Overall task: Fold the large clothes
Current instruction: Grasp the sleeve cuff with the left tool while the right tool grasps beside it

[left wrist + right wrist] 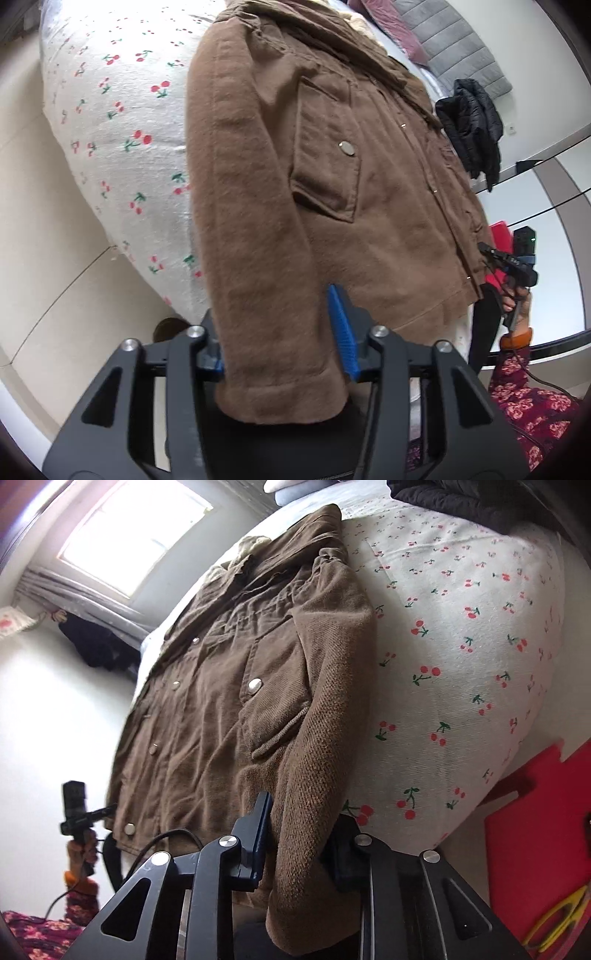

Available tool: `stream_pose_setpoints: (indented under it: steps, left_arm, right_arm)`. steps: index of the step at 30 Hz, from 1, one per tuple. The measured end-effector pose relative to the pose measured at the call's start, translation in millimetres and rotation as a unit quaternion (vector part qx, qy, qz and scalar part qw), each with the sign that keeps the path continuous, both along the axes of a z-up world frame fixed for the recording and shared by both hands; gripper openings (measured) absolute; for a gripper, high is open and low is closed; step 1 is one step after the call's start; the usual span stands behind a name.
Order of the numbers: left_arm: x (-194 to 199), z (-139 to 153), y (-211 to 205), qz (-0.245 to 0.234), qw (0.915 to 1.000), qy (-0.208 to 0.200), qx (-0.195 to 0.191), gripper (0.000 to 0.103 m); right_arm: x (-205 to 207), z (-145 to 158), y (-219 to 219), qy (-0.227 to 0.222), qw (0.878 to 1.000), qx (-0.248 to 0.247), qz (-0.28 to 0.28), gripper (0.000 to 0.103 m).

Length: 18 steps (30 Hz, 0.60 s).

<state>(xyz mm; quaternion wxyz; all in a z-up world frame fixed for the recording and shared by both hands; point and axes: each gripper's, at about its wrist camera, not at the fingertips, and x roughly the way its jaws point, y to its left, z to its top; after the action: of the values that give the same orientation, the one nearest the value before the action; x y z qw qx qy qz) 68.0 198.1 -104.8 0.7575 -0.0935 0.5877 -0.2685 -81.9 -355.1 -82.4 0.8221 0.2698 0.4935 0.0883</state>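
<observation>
Brown jacket [332, 177] spread front-up on bed [122, 122], cherry-print cover under it.

Left wrist view: left sleeve [258, 258] runs lengthwise along jacket's edge, straight away from left hand-held gripper [284, 332] toward the shoulder. Cuff end sits between the two blue pads [343, 328]; both pads pressing into the cloth, so read as gripping the sleeve near the cuff. Right hand-held gripper [495, 254] seen across the hem at far right, nose against jacket's other side. Black garment [472, 129] farther up the bed, well apart.

Right wrist view: right sleeve [325, 738] likewise along its own jacket edge, long axis pointing away from right hand-held gripper [299, 834]. Cuff between the jaws, cloth pinched on both sides; gripping the sleeve. Left hand-held gripper [99, 812] visible at the far hem corner.

Judgement: each hand nearer its own sleeve, both at the hem end. Jacket body lies ahead and inward of each hand-held gripper, so next fold presumably carries sleeves across the front, crosswise to the jacket's long axis. Risk: thick cuff slipping from pads.
</observation>
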Motion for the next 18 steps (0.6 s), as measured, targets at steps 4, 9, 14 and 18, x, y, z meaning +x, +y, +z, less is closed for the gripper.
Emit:
stream_pose_setpoints:
  steps: [4,9,14,18]
  left_arm:
    - [-3.4,0.1,-1.0,0.0,0.9999,-0.002,0.012,0.044]
    - [-6.4,1.6,-6.3,0.0,0.9998,-0.006,0.019,0.04]
    - [-8.6,9.3,-7.7,0.007,0.9996,-0.018,0.019,0.026]
    - [-8.9,21.0,-4.7,0.023,0.9991,-0.037,-0.001,0.023]
  right_arm:
    - [3.7,5.6,12.8,0.011,0.998,-0.064,0.003,0.025]
    - [7.2,9.9,30.2,0.022,0.99,-0.142,0.01,0.029]
    - [8.0,17.6,48.1,0.011,0.98,-0.198,0.014,0.022]
    - [3.9,30.0,56.5,-0.009,0.973,-0.23,0.014,0.017]
